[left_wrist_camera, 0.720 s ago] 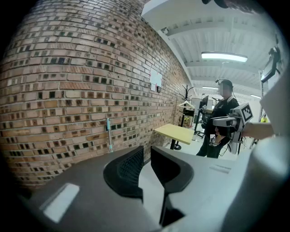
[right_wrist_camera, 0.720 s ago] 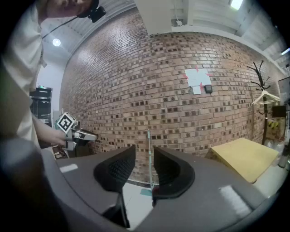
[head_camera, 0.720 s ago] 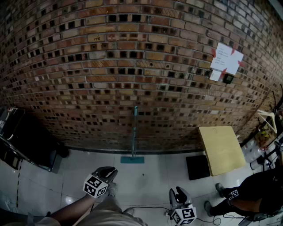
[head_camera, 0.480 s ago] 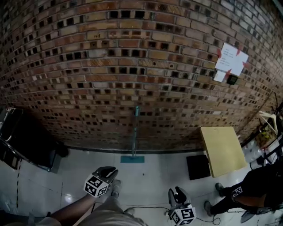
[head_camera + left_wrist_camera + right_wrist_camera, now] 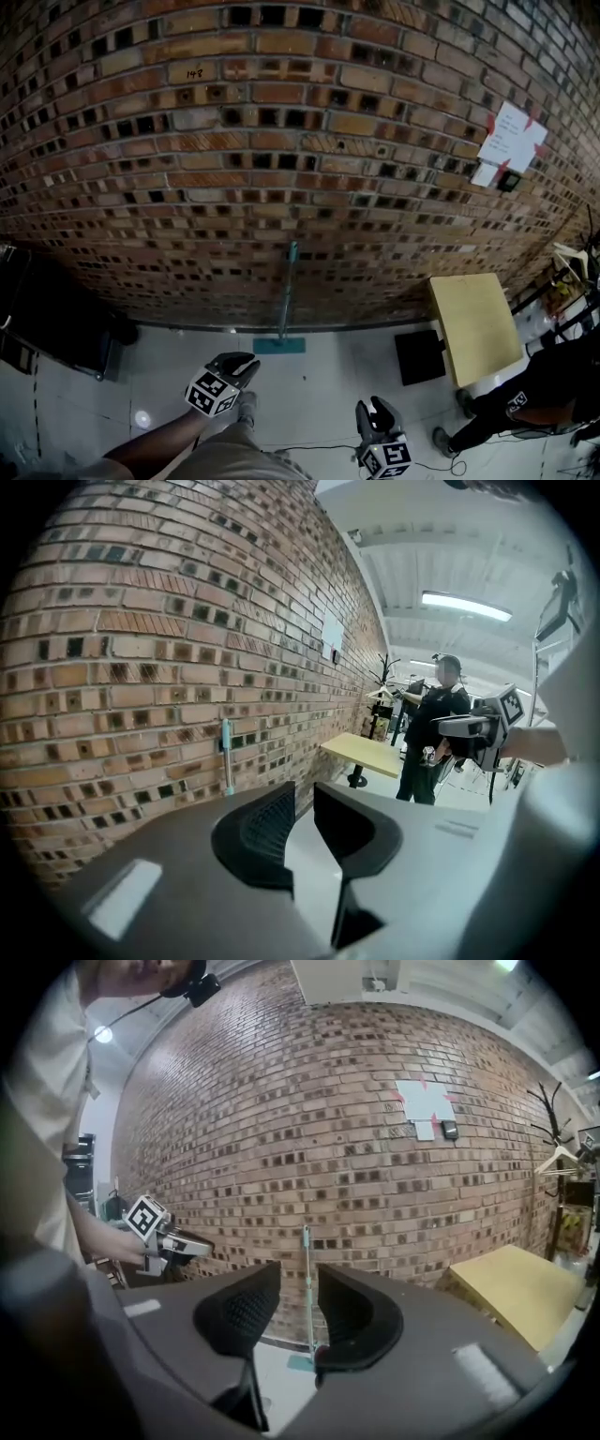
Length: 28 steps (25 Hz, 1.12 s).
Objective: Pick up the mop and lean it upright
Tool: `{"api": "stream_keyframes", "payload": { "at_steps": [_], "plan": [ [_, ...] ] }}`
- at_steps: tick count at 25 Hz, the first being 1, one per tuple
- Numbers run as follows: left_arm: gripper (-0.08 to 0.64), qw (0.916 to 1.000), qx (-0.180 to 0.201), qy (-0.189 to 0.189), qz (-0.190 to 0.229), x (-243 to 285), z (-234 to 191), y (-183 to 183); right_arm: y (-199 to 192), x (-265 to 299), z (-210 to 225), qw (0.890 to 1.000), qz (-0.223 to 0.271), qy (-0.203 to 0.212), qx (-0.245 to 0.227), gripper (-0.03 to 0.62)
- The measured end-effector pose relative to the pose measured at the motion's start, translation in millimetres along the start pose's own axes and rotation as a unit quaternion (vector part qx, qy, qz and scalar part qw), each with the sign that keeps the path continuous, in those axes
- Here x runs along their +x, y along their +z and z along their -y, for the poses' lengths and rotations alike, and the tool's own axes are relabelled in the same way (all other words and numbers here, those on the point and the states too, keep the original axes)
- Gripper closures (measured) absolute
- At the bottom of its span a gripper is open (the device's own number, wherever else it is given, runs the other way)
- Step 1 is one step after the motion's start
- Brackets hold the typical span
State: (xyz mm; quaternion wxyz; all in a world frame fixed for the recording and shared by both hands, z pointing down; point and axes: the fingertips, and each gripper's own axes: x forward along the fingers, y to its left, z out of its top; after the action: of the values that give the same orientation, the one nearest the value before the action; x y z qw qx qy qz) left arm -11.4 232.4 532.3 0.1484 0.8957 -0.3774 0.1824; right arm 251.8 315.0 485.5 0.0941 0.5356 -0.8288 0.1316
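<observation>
Bright ceiling lamp point(image 5: 466, 606), fisheye-bent edges.

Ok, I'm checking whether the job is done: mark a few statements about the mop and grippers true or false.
1. The mop lies flat on the floor. False: it stands upright, leaning on the brick wall.
2. The left gripper and right gripper are both open and empty. True.
3. In the head view, the yellow table is left of the mop. False: it is to the mop's right.
4. A paper is stuck on the wall. True.
</observation>
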Motion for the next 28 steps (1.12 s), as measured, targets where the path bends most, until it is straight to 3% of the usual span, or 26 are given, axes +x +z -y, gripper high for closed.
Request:
{"api": "stream_keyframes", "payload": {
  "at_steps": [15,22,28],
  "plan": [
    [0.474,0.9982,0.020,-0.056,0.002,46,-138,35,62,144,-29,0.999,0.007,-0.035,-0.022,0.460],
    [0.472,0.9968,0.034,-0.072,-0.001,67,-165,40,71,173,-38,0.999,0.016,-0.041,-0.025,0.460],
    [0.472,0.9958,0.036,-0.084,-0.011,83,-164,35,74,179,-36,0.999,0.012,-0.047,-0.026,0.460]
  ]
}}
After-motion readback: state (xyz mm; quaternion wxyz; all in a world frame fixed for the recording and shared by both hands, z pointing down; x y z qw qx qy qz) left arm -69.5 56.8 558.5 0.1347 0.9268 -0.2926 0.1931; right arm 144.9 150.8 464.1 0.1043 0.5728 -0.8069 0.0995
